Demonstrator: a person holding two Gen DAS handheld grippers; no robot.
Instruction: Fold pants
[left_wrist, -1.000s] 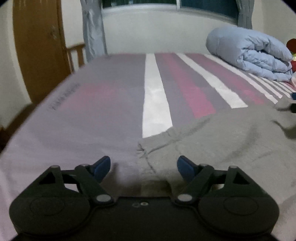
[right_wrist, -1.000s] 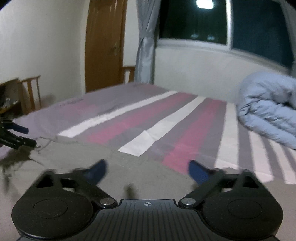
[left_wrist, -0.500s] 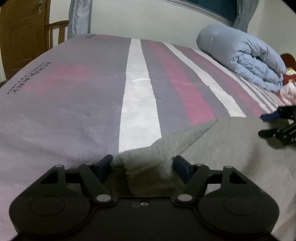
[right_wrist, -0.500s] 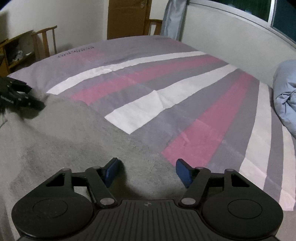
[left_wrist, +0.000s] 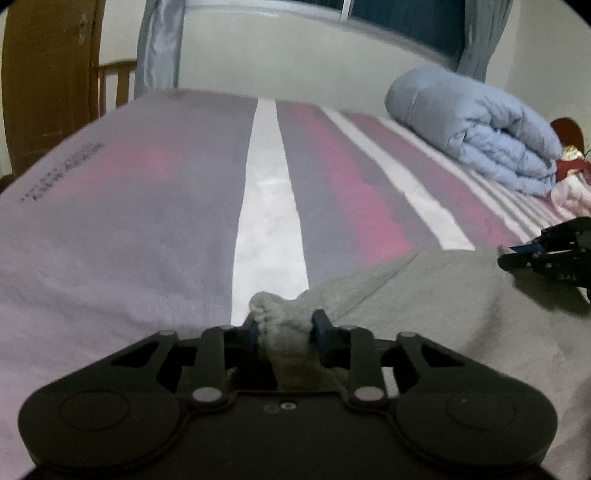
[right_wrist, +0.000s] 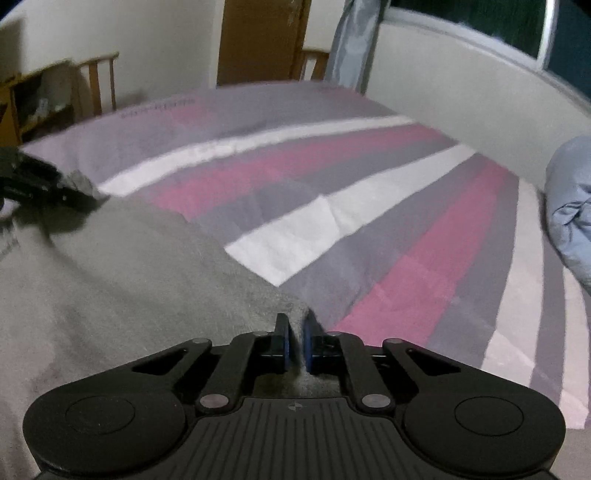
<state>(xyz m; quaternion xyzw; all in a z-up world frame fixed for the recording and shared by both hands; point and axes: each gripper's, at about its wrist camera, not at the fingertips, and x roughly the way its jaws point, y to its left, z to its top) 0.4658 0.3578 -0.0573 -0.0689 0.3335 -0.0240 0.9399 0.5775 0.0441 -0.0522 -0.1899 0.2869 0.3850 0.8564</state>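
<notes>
Grey pants lie spread on a striped bed sheet. My left gripper is shut on a bunched corner of the pants at their far edge. My right gripper is shut on the pants at another corner of the same far edge. The right gripper also shows at the right of the left wrist view, and the left gripper at the left of the right wrist view. The cloth stretches between the two.
A rolled light-blue duvet lies at the far right of the bed, with a doll beside it. A wooden door, wooden chairs and a grey curtain stand beyond the bed.
Both grippers were open over the pants' edge and have closed on the cloth. The left one has bunched up the corner between its fingers.
</notes>
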